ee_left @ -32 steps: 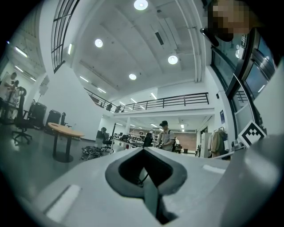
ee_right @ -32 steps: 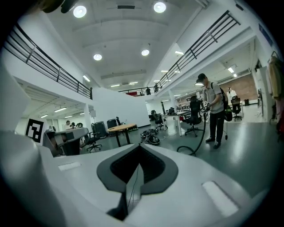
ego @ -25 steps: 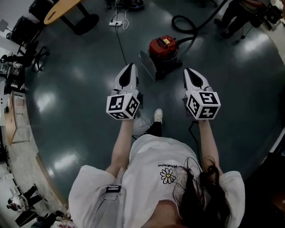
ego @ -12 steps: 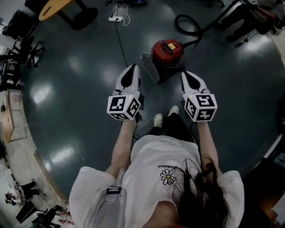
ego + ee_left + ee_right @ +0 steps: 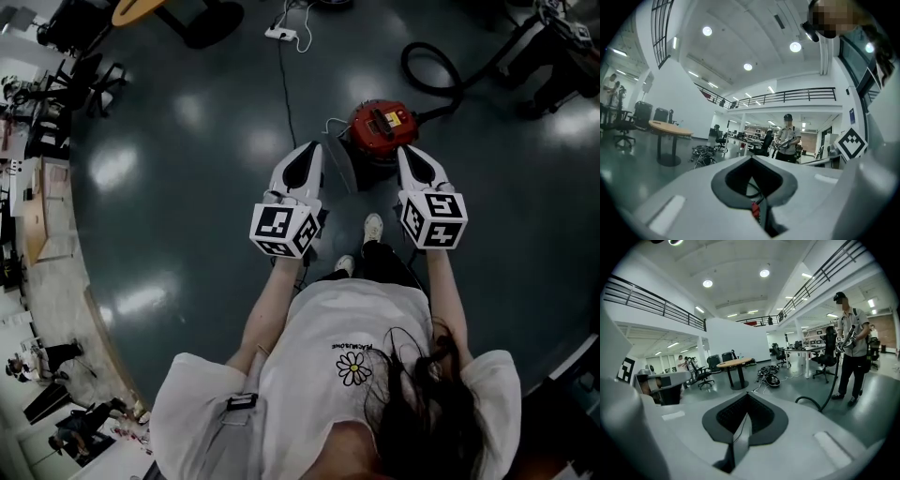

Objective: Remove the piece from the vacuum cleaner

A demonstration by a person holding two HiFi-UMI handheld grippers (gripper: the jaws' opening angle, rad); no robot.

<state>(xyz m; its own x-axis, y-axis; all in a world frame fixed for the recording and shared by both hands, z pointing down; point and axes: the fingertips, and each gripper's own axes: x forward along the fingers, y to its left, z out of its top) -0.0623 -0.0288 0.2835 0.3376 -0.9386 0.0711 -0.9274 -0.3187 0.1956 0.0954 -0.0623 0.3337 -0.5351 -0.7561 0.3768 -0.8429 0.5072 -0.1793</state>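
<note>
Jaws pressed together on both, nothing held. Left gripper (image 5: 310, 153) and right gripper (image 5: 407, 153) hang just short of the vacuum (image 5: 380, 126), which sits on the floor. Risk: pulling the piece may drag the vacuum, since the hose (image 5: 424, 73) behind it is slack.

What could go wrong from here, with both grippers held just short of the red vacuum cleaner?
1. The left gripper and right gripper are both shut, with nothing between the jaws. Meeting the vacuum cleaner like this might only shove it.
2. A cable runs over the floor up to the vacuum, ahead of the person's feet. It may snag or trip.
3. The hose leads to a standing person. A tug there could shift the vacuum.
</note>
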